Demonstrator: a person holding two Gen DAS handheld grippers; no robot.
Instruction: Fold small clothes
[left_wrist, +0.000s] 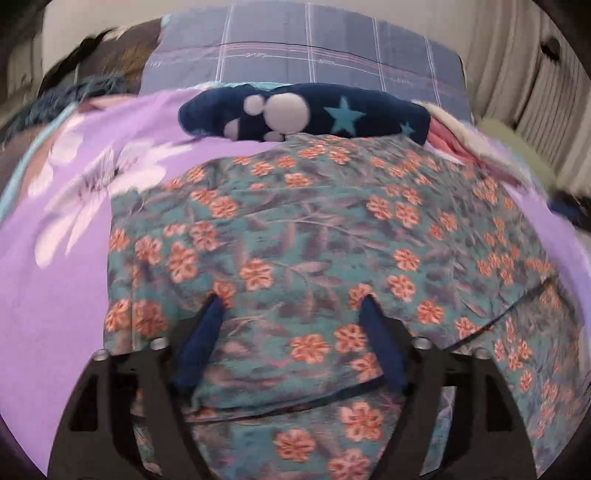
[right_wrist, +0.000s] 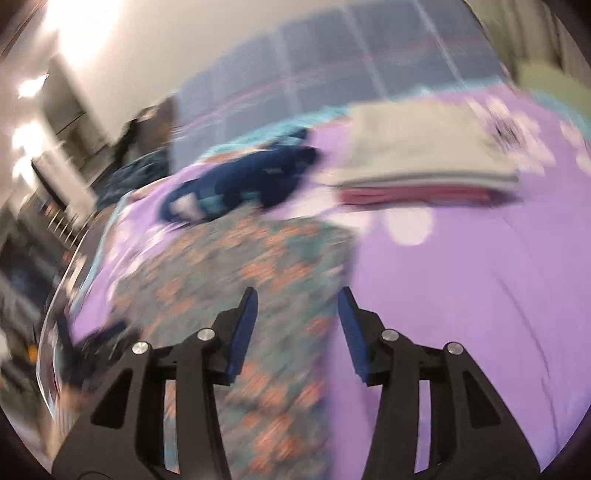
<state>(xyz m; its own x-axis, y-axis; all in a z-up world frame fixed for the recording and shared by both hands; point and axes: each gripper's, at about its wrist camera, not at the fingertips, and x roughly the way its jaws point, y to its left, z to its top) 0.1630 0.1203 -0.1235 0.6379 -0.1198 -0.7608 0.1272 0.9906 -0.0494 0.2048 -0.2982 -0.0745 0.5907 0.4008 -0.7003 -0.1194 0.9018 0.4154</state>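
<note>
On the bed (left_wrist: 55, 295), the floral cloth (left_wrist: 314, 229) lies under the left gripper (left_wrist: 290, 295), wide open, empty; the right gripper (right_wrist: 297, 291), half-open, empty, hovers at its edge.

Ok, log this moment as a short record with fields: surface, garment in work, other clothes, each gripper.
surface: purple sheet with white flowers
garment in work: floral cloth, teal with orange blossoms, spread on the sheet, a folded edge near the camera
other clothes: navy garment with stars beyond it; folded stack to the right, blurred
left gripper: open, over the floral cloth, nothing between its fingers
right gripper: open, empty, at the cloth's right edge; view blurred
</note>
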